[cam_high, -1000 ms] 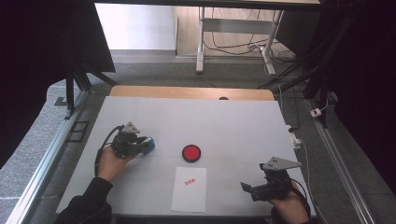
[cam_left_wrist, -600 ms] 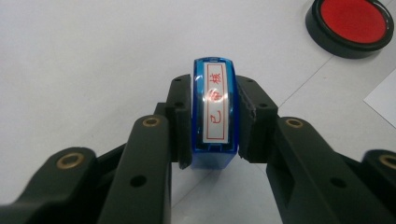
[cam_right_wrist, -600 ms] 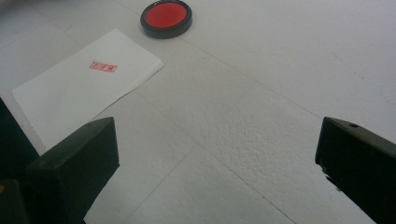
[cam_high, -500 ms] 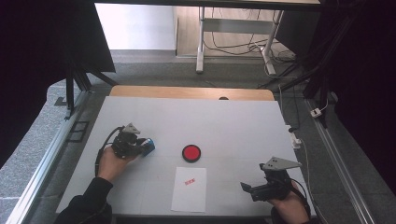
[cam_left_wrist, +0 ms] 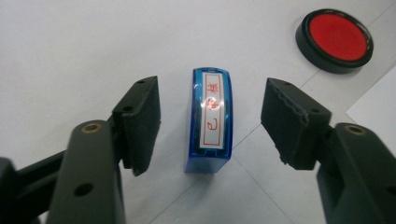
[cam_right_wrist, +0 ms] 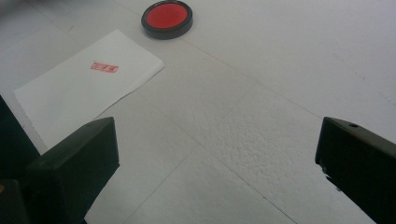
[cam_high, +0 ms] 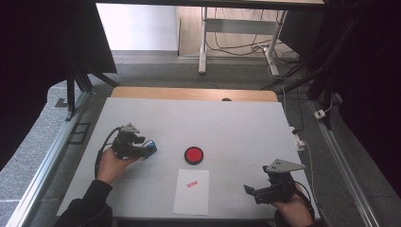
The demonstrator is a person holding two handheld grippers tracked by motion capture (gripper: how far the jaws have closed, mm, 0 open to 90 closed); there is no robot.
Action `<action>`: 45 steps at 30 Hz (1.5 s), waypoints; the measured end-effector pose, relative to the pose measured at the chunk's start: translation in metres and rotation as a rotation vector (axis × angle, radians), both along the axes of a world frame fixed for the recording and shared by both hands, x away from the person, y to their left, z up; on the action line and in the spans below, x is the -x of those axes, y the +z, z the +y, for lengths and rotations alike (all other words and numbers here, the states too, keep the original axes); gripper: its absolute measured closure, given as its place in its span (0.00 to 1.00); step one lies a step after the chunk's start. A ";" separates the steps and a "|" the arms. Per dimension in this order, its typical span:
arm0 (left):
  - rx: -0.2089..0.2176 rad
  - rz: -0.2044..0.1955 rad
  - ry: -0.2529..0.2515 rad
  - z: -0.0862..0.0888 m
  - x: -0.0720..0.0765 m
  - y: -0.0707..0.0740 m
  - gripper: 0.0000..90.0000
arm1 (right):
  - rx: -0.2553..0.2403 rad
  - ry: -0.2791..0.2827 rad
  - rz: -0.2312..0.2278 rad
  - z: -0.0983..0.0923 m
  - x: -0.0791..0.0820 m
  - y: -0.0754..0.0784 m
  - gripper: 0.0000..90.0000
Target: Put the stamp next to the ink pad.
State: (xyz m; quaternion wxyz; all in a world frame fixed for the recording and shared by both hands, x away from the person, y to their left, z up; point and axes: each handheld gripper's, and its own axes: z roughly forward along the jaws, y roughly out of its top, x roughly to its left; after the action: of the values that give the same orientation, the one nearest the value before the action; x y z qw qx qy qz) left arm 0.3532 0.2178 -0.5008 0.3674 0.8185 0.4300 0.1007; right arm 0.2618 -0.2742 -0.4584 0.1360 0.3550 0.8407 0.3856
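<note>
Left gripper view: released fingers (cam_left_wrist: 140, 123) have just been opening, flanking blue stamp (cam_left_wrist: 211, 119), its long axis running parallel between them.

The left hand (cam_high: 109, 163) rests at the table's left side, its dark-sleeved forearm coming in from the near left corner, and holds the left gripper (cam_high: 149, 150) low and pointing right. Its jaws have just been opening and now stand apart, pads pressing on nothing. The right hand (cam_high: 291, 208) sits at the near right edge, its right gripper (cam_high: 249, 190) aimed left, apparently level, jaws spread wide.
</note>
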 end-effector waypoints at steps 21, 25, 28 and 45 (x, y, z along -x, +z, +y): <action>0.118 0.001 -0.019 0.003 0.024 0.034 0.08 | -0.002 0.006 0.000 0.000 0.000 0.000 0.00; 0.122 0.011 -0.017 0.005 0.032 0.037 0.06 | 0.000 0.007 0.001 0.000 0.000 0.000 0.00; 0.131 0.005 -0.026 0.006 0.040 0.039 0.05 | -0.002 0.008 0.002 0.001 0.000 0.000 0.00; 0.147 -0.044 -0.040 0.014 0.082 0.050 0.00 | -0.009 0.013 0.005 0.000 0.000 0.000 0.00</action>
State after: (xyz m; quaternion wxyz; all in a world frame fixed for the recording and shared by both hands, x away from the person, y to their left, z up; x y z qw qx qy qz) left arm 0.2715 0.2319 -0.4505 0.4377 0.7954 0.4115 0.0798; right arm 0.2622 -0.2742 -0.4585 0.1298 0.3512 0.8415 0.3895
